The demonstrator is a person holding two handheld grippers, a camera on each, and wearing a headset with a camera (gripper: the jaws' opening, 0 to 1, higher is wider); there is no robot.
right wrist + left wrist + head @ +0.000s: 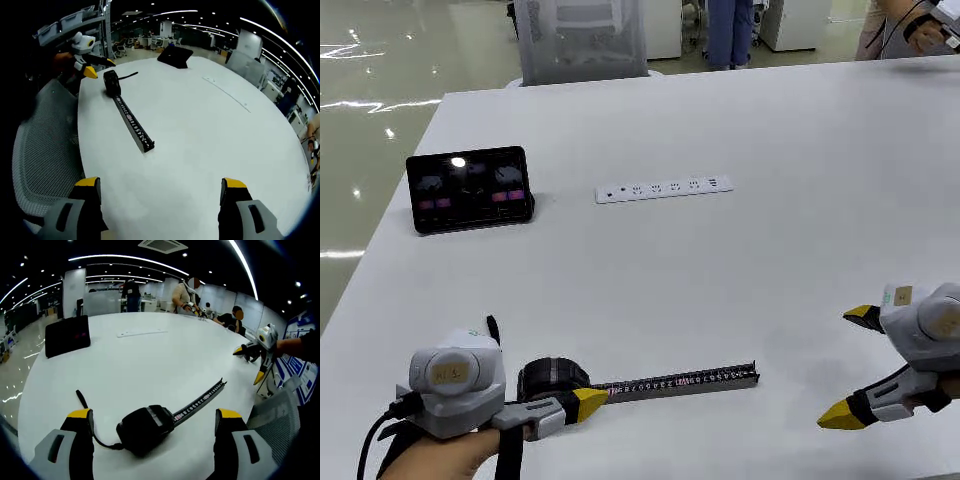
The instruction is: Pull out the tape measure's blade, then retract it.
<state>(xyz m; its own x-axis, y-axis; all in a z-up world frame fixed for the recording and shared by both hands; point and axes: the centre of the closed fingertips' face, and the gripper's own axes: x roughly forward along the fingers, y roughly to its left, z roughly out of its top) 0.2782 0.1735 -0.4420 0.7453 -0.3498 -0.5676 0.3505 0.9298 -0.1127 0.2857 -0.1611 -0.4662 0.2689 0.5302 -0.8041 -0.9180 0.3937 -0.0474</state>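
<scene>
At the near edge of the surface (650, 300), toward its left corner, the tape measure (552, 378) lies with its blade (685, 380) stretched out along that edge. The left gripper (154, 414) has its fingers (79, 415) spread on either side of the case without pressing it, probably ready to steady it. The right gripper (850, 365) hovers by the near right corner, fingers spread and well apart from the blade's tip, so retracting looks due. Farther back lie a power strip (663, 188) and, by the left edge, a tablet (470, 188).

White table (800, 200), as I see it. Tape (552, 378) lies at the near edge, its blade (685, 380) out flat along the top. Power strip (663, 188) lies mid-table, and a tablet (469, 188) stands propped to its left.
</scene>
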